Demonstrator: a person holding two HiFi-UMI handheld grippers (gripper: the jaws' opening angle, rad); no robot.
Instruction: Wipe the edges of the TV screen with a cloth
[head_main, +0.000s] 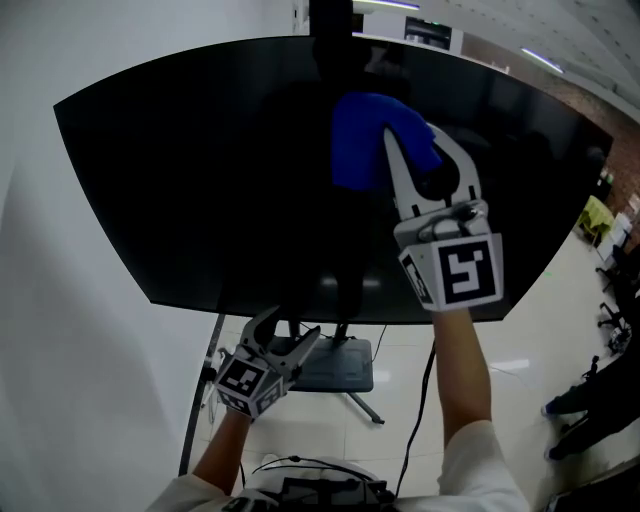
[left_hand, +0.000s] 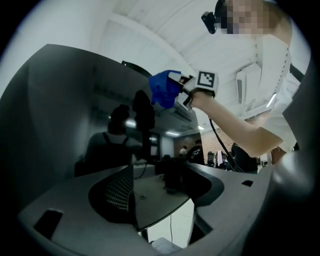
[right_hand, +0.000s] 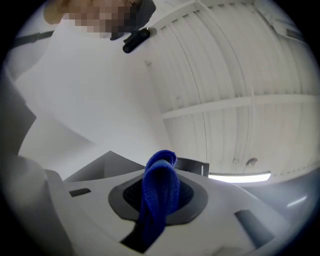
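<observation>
Holding cloth (head_main: 368, 135) against TV (head_main: 200, 180) near its top edge, right claw (head_main: 415, 150) clamped on it; best keep pressure flat, trace the edge. Left claw (head_main: 292, 325) apart, empty, below screen.

I am looking along my left tongs (left_hand: 165, 192): they are gaping wide, with nothing between them. Ahead, the right tongs (left_hand: 176, 91) are gripping a bunched bright blue cloth (left_hand: 161, 90) and pressing it against the upper edge of the wide dark glossy TV screen (left_hand: 60, 115).
</observation>
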